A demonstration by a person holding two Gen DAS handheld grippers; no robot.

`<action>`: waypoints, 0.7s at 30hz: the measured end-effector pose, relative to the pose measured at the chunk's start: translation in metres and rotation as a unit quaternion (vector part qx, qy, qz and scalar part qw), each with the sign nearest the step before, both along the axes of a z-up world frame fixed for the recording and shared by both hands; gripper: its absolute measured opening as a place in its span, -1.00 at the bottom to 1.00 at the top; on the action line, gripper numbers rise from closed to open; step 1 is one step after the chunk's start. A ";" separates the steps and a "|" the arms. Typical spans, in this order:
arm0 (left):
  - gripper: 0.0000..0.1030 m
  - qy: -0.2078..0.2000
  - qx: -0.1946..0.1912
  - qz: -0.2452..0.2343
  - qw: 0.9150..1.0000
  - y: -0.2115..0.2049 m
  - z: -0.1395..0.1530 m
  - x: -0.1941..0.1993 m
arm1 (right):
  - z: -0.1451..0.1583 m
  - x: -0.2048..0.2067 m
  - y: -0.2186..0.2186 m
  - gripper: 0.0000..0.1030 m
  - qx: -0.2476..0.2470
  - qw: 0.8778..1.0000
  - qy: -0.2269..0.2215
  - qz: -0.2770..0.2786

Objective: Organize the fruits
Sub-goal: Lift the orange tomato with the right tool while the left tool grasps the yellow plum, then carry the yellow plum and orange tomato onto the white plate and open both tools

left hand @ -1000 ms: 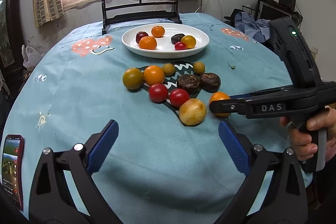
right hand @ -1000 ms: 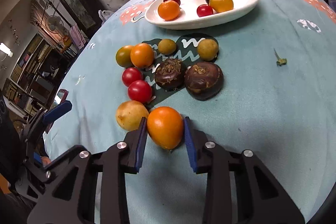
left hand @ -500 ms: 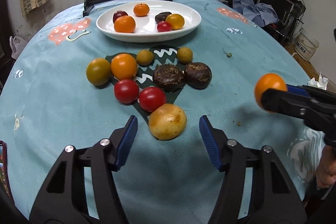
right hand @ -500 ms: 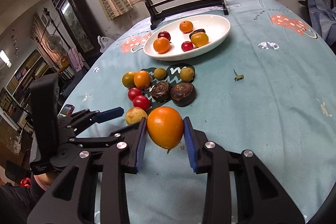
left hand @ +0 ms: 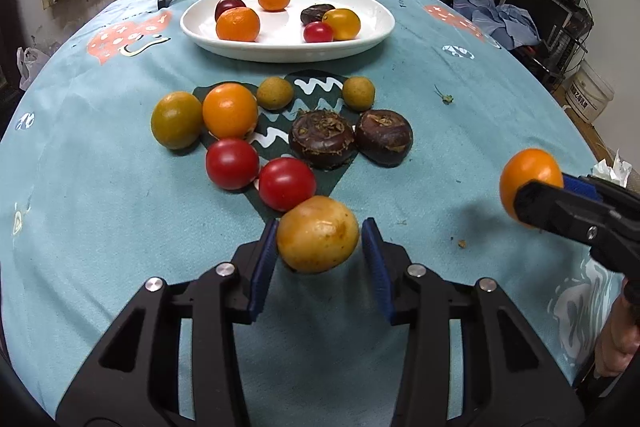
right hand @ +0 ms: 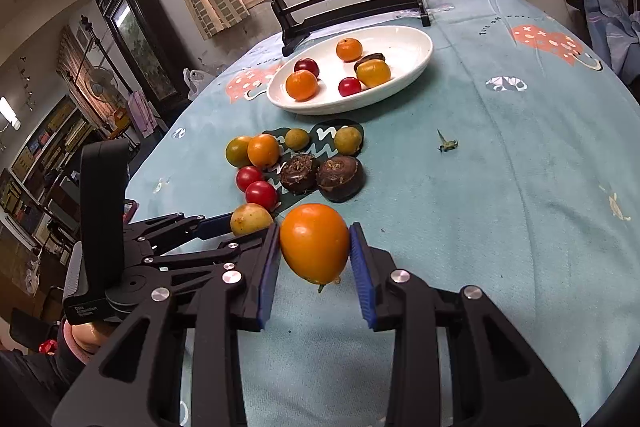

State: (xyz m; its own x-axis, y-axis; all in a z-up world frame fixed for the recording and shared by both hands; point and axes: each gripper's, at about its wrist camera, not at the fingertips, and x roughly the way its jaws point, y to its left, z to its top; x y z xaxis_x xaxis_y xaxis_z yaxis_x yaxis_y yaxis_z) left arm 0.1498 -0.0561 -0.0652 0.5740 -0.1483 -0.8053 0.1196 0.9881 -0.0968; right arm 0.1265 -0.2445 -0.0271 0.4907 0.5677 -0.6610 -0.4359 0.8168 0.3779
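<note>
- Since 0.5 s ago the left gripper moved forward; its blue pads now bracket the yellow fruit, left pad touching, right pad a hair off.
- White plate at the table's far side holds six fruits.
- Right gripper is clamped on the orange fruit, lifted above the cloth.

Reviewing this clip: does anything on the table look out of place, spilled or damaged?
A small green stem scrap lies loose on the tablecloth, right of the fruit cluster, and a brown crumb sits nearer the grippers. Otherwise nothing stands out: the white plate sits level, and no fruit looks squashed.
</note>
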 end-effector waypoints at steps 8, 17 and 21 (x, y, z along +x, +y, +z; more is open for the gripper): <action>-0.26 -0.009 0.011 -0.009 1.000 0.001 0.011 -0.007 | 0.003 0.014 0.010 -0.33 -0.020 1.000 0.000 0.009; -0.26 -0.046 -0.006 -0.024 0.999 0.036 0.065 0.022 | 0.030 0.071 0.036 -0.33 -0.013 0.999 -0.042 0.011; -0.26 -0.082 -0.006 -0.009 0.997 0.054 0.090 0.076 | 0.034 0.121 0.046 -0.32 0.008 0.998 -0.062 -0.021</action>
State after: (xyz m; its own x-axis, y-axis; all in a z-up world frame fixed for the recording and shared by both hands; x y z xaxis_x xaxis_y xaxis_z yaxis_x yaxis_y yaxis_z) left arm 0.2255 -0.0021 0.0245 0.6956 -0.1684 -0.6984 0.1517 0.9846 -0.0864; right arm 0.2470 -0.1989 0.0073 0.5915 0.5550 -0.5850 -0.4465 0.8295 0.3354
